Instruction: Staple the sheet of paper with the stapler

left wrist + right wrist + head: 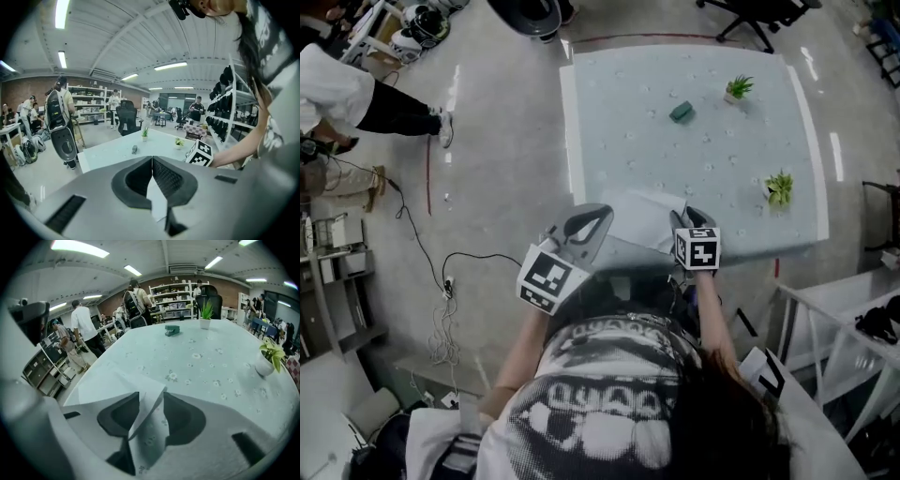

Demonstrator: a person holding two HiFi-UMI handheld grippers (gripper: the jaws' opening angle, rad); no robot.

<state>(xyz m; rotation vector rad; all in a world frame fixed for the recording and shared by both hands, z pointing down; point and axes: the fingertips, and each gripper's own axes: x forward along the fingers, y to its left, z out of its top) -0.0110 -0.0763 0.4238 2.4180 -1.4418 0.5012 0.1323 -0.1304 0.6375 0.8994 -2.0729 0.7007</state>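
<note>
A white sheet of paper (pixel 642 217) lies at the near edge of the table (pixel 628 94), partly over that edge. My left gripper (pixel 600 216) is at its left side; in the left gripper view the jaws meet at the tips (pixel 152 161) with the sheet's white edge (pixel 157 199) pinched between them. My right gripper (pixel 690 221) is at the sheet's right side. Its jaws stand apart (pixel 149 394), and a lifted corner of the paper (pixel 140 413) passes loosely between them. The small green stapler (pixel 681 112) sits far back on the table, away from both grippers.
Two small potted plants (pixel 737 88) (pixel 779 188) stand at the table's back and right. A person (pixel 356 98) stands on the floor at the far left, with cables (pixel 441 281) nearby. A white shelf (pixel 834 319) is at the right. Several people and shelves fill the room behind.
</note>
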